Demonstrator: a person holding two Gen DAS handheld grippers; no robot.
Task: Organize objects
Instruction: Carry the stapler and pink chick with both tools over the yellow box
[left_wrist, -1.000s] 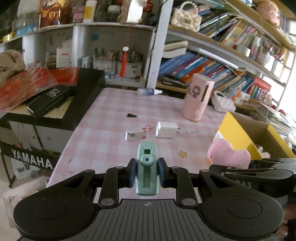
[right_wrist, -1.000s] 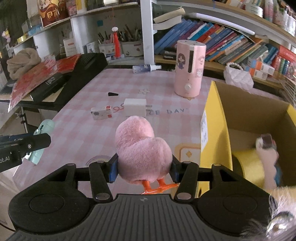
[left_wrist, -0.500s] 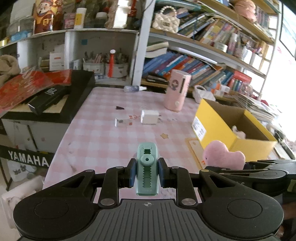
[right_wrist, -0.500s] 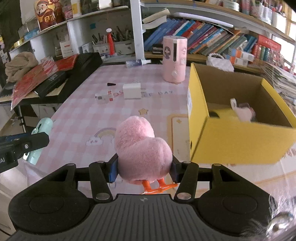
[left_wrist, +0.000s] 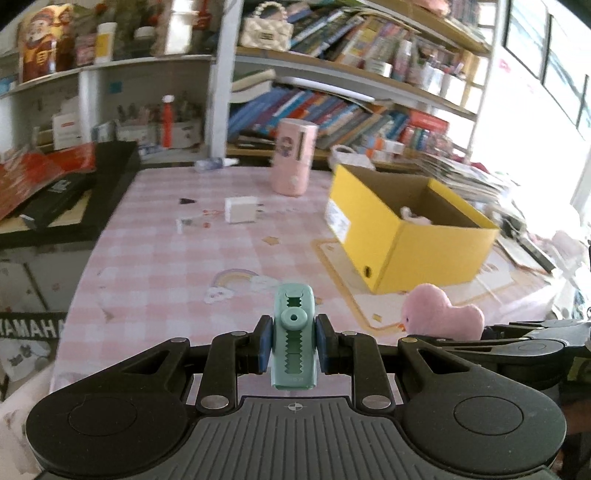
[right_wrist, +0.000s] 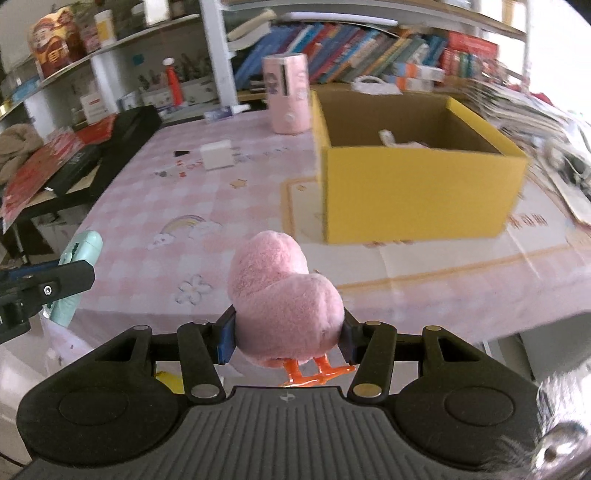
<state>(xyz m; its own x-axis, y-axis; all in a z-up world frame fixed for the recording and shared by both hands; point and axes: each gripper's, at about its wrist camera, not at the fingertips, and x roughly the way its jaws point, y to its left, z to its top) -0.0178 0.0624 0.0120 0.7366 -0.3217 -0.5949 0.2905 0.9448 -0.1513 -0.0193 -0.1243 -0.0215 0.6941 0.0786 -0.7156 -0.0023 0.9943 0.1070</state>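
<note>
My left gripper (left_wrist: 293, 345) is shut on a mint green clip-like gadget (left_wrist: 293, 332), held above the near edge of the pink checked table (left_wrist: 177, 258). My right gripper (right_wrist: 284, 336) is shut on a pink plush bird (right_wrist: 284, 295) with orange feet, held off the table's near edge. The bird also shows at the right of the left wrist view (left_wrist: 439, 314), and the green gadget shows at the left of the right wrist view (right_wrist: 79, 258). An open yellow cardboard box (right_wrist: 417, 192) stands ahead on the table with a small pale toy (right_wrist: 388, 138) inside.
A pink cylindrical device (left_wrist: 293, 162), a white block (left_wrist: 240, 209), a small white box (left_wrist: 183, 223) and a spray bottle (left_wrist: 214, 162) lie on the far table. A black keyboard case (left_wrist: 66, 199) flanks the left. Bookshelves (left_wrist: 332, 103) stand behind; papers (right_wrist: 554, 122) pile at the right.
Both grippers have pulled back from the table and turned right, still holding their objects. The yellow box now shows whole and farther away in both views.
</note>
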